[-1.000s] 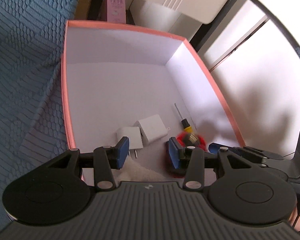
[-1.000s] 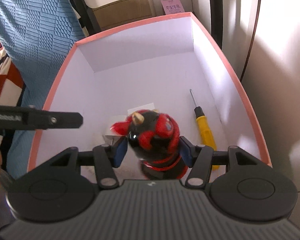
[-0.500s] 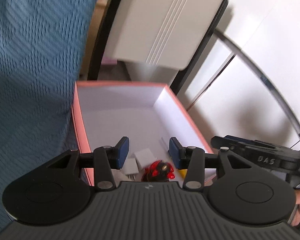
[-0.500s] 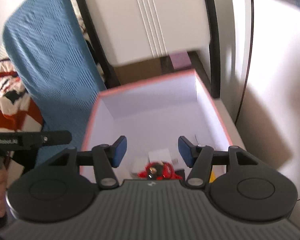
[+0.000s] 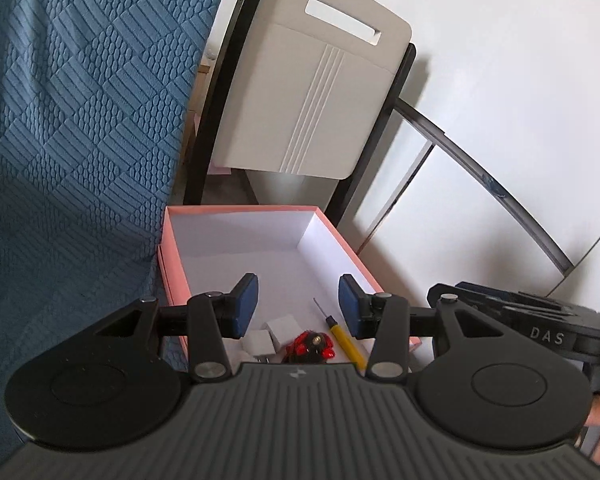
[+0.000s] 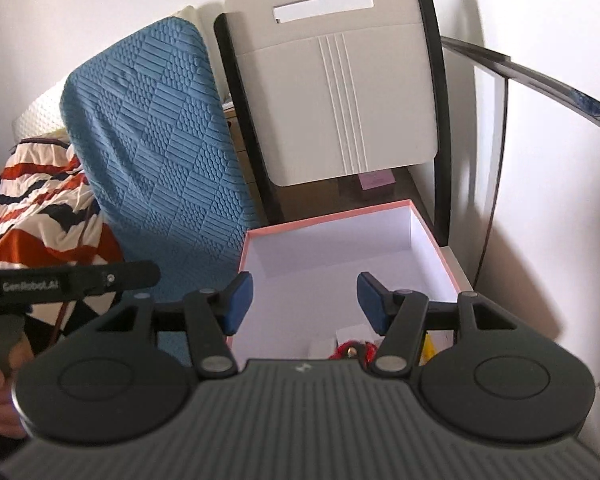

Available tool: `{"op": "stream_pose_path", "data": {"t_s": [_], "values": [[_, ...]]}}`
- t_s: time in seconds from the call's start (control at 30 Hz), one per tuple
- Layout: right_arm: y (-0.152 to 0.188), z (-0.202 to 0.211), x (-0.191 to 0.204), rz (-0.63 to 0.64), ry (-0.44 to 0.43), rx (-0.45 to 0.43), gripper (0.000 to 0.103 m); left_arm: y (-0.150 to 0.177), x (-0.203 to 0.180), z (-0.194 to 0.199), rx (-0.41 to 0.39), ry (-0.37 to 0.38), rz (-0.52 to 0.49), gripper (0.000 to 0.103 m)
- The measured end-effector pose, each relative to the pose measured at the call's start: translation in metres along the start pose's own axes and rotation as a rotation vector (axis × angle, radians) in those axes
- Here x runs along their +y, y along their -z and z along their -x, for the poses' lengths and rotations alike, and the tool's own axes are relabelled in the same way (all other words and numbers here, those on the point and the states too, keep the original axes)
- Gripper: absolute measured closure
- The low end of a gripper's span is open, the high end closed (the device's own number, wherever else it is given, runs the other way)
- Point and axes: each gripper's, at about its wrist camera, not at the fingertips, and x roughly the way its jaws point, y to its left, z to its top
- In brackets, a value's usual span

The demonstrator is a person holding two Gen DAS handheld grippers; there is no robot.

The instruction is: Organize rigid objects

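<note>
1. Pink-rimmed box [image 5: 259,210] sits below and ahead of both your grippers; the red-and-black figurine [image 5: 310,348], yellow screwdriver [image 5: 346,338] and white adapters [image 5: 271,334] lie at its near end.
2. Left gripper [image 5: 298,306] and right gripper [image 6: 304,300] both hold nothing, jaws spread.
3. Screwdriver's long axis runs away from you, tip far; left gripper sees it better.
4. In the right view, the gripper body cuts off most contents; anything left to sort outside the box is out of sight.
</note>
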Motion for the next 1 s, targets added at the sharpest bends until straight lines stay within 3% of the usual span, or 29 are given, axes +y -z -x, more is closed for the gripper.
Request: {"op": "stream_pose_path", "data": {"t_s": [0.57, 0.8, 0.97, 1.0], "values": [[0.057, 0.025, 0.017, -0.013, 0.064, -0.013, 0.042, 0.037, -0.002, 0.015, -0.011, 0.007, 0.003, 0.053], [0.073, 0.015, 0.015, -0.037, 0.082, -0.004, 0.041, 0.040, -0.003, 0.021, -0.101, -0.056, -0.036, 0.050], [0.077, 0.008, 0.017, -0.041, 0.088, 0.011, 0.041, 0.044, 0.007, 0.022, -0.107, -0.053, -0.018, 0.049], [0.078, 0.007, 0.018, -0.040, 0.090, 0.013, 0.035, 0.045, 0.010, 0.021, -0.105, -0.051, -0.011, 0.048]]}}
